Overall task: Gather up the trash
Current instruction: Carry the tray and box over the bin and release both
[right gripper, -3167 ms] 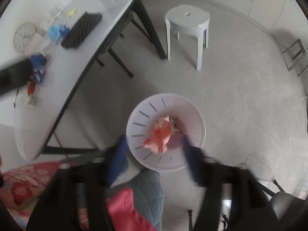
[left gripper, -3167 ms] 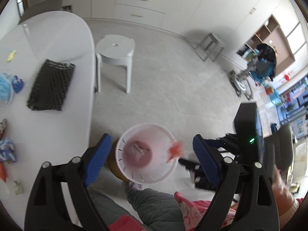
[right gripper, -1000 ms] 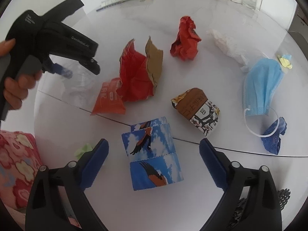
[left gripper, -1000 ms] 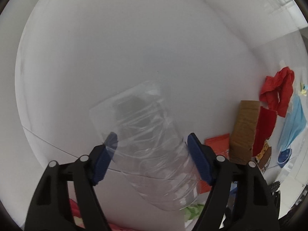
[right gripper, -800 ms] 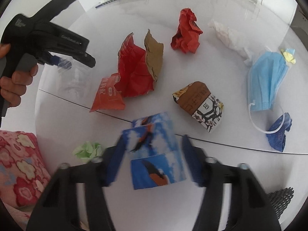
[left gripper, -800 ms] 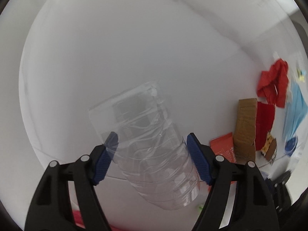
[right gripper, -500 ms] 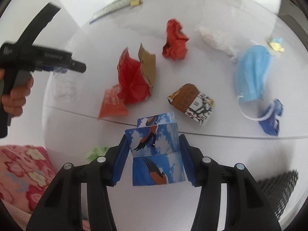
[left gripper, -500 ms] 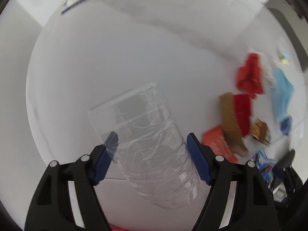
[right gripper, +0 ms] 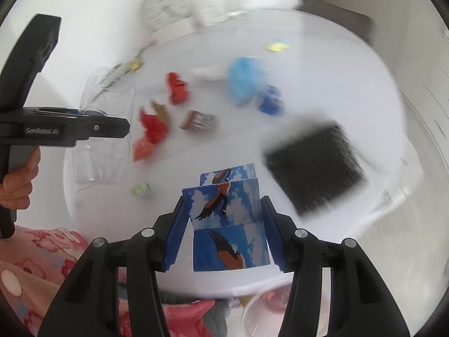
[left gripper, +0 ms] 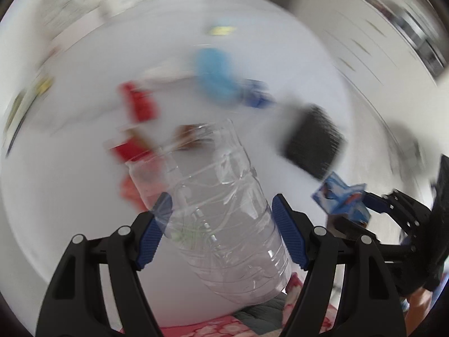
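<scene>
My left gripper [left gripper: 221, 233] is shut on a clear plastic bottle [left gripper: 219, 210] and holds it above the white table [left gripper: 56, 182]. The bottle also shows at the left of the right wrist view [right gripper: 103, 129]. My right gripper [right gripper: 224, 236] is shut on a blue carton with a bird print [right gripper: 228, 224], lifted off the table; the carton shows at the right of the left wrist view [left gripper: 341, 196]. On the table lie red wrappers [right gripper: 151, 132], a crumpled red paper [right gripper: 178, 88], a brown packet [right gripper: 197, 120], a blue face mask [right gripper: 244, 80] and a small green scrap [right gripper: 141, 188].
A black mat [right gripper: 315, 165] lies at the table's right side. A white clock [right gripper: 165, 5] stands at the back. The rim of a white bin [right gripper: 258, 314] shows below the table edge. Both views are blurred by motion.
Both grippers have lifted and swung to the right with their loads. The right gripper closed on the blue carton and raised it. The bottle stays held in the left gripper.
</scene>
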### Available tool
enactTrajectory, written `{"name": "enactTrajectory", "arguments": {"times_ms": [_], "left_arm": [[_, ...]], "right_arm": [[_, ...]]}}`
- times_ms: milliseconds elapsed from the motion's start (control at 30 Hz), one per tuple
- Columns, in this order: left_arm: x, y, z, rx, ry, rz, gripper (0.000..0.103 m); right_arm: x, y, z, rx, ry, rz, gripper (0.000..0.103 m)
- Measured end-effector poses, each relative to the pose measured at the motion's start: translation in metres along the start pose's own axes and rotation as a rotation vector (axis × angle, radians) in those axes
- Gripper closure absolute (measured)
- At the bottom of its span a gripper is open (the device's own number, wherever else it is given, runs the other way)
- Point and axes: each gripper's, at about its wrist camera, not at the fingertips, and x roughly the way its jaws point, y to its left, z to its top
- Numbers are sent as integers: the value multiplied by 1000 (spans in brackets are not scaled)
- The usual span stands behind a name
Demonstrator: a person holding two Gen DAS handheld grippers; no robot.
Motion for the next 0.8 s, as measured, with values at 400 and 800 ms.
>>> {"name": "enactTrajectory", "arguments": {"times_ms": [400, 800], "left_arm": [[20, -184, -62, 504, 125, -216, 32], [27, -263, -117, 779, 189, -234, 29]], "right_arm": [[-87, -77, -149, 383, -48, -221, 51], [-110, -98, -213, 539, -77, -272, 51]]}}
